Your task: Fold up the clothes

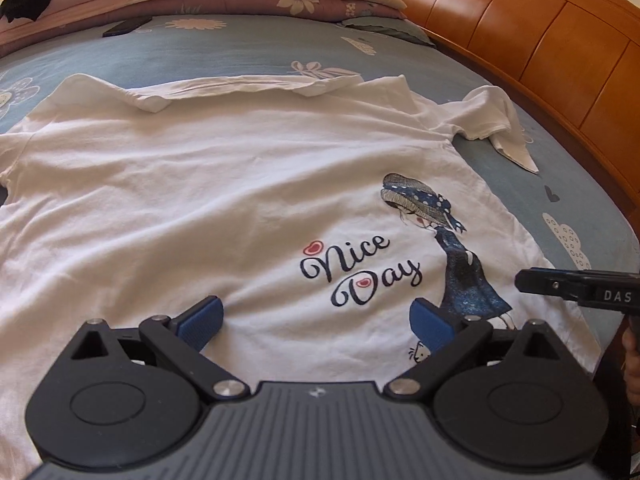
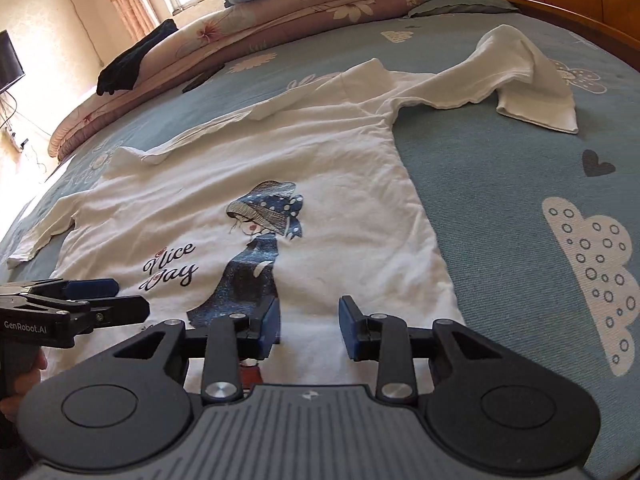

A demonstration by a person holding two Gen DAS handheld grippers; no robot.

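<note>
Black garment only right-view

White T-shirt print reads "Nice Day" in dark script, red hearts worked into the lettering, next to a drawing of a girl in a dotted hat; same wording readable in the right wrist view. Right gripper, seen side-on from the left wrist view, shows white "DAS", cut off at the picture edge. Left gripper, seen from the right wrist view, carries "GenRobot.AI" on its body.
</note>
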